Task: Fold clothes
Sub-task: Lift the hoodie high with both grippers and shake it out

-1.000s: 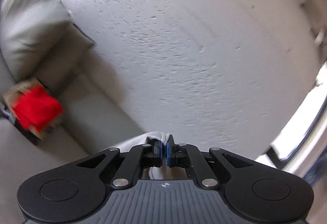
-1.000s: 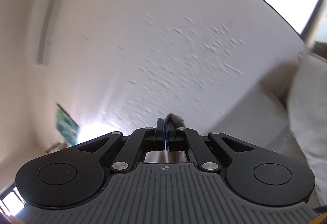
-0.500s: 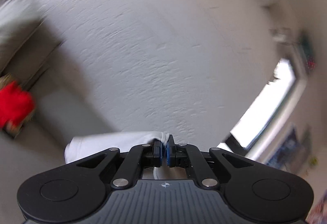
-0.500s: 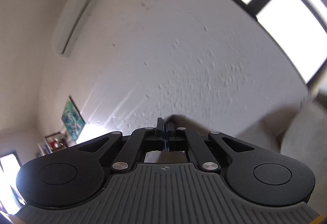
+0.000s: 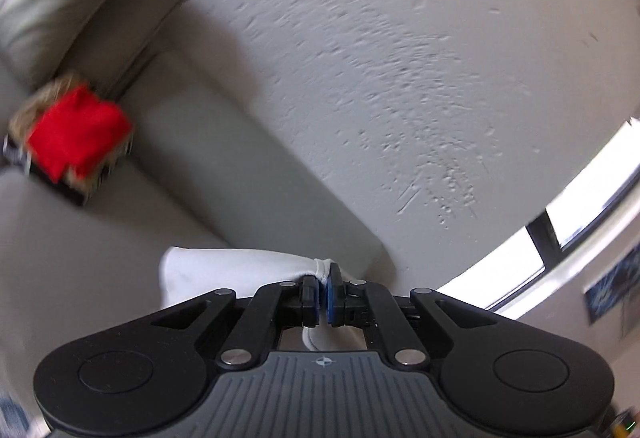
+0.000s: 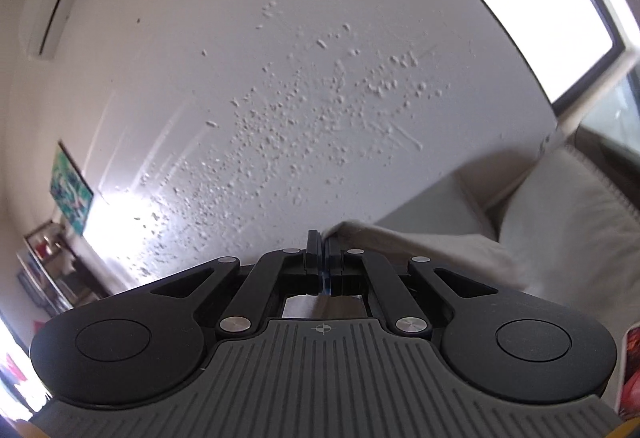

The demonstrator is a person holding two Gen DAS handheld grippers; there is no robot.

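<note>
1. My left claw (image 5: 323, 292) is pinching a hemmed edge of a white garment (image 5: 224, 270); its blue pads are standing almost together with the cloth caught between them.
2. From that pinch the white garment is stretching away to the left of the left wrist view, hanging above a grey sofa (image 5: 192, 158).
3. My right claw (image 6: 322, 262) is clamping fully closed on another part of the same cloth (image 6: 420, 250), which is looking beige in the shade here and trailing off to the right.
4. In the right wrist view the cloth is draping towards a pale cushion (image 6: 560, 206) on the sofa.
5. A folded red cloth (image 5: 76, 136) is lying on a small stack of things on the sofa seat, well apart from my left claw; it is blurred, so I cannot tell what is under it.
6. Both claws are pointing at a rough white wall (image 6: 320, 98), with a bright window (image 6: 540, 10) at the upper right of the right wrist view.
7. A picture (image 6: 70, 188) is hanging on the wall at the left of the right wrist view.
</note>
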